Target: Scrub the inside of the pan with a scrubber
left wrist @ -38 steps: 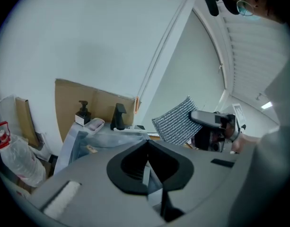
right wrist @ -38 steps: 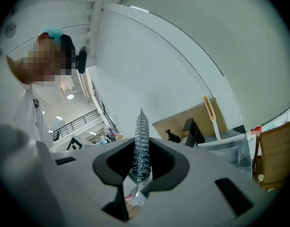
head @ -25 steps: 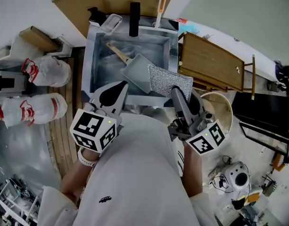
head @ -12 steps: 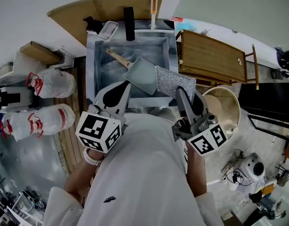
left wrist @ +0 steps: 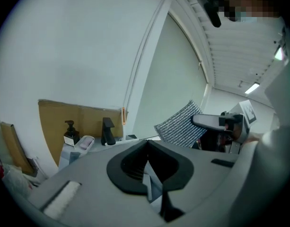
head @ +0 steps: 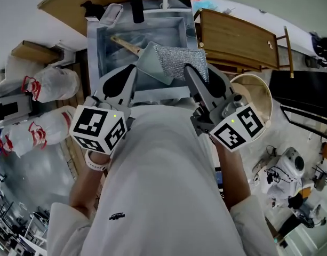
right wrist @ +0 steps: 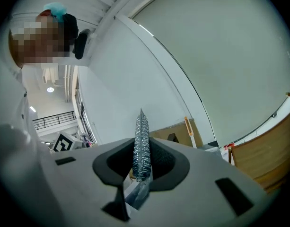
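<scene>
The right gripper [head: 194, 73] has its jaws squeezed tight on the edge of the silver scrubber [head: 179, 62]. A moment ago the scrubber hung just to the right of the pan [head: 148, 64]. Now it has slid over the pan's right side. The pan lies in the sink [head: 95, 41], and its wooden handle points to the far left corner. The left gripper [head: 130, 73] has its jaws pressed together with nothing in them. It is by the sink's front edge, same as before.

no legible text, labels, numbers or signs
</scene>
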### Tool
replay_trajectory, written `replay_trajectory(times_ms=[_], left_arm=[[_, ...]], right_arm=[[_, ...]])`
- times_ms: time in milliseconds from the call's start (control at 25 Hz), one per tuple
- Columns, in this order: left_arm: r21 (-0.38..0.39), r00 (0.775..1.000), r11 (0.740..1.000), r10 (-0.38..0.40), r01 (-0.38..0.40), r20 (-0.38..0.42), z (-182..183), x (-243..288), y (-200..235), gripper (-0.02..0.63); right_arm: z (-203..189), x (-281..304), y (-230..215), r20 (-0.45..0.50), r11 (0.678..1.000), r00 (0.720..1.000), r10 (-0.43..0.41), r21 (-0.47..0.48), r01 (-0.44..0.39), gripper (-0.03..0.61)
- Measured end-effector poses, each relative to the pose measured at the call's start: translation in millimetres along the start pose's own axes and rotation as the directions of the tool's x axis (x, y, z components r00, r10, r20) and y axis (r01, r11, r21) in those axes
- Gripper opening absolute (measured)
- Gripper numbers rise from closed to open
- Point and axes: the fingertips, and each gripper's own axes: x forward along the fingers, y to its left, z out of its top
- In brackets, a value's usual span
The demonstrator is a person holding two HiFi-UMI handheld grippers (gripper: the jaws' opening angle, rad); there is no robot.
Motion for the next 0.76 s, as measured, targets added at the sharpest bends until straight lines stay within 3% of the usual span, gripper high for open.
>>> replay_trajectory(times_ms=[360,760], left_arm=[[-0.024,0.999,0.999,0.032,-0.032,0.027,5.8,-4.7,15.7,0.005],[-0.063,1.000,0.998,0.000,0.001,0.009,3.4,12.1,17.4,0.006]], right_arm=[[-24.1,16.7,5.0,-0.147,0.996,0.987,0.059,-0.057,-0.068,0.064],[-45.9,20.1,-16.9,-0.163,0.999,0.987,-0.006,-0.049,-0.002,0.064]])
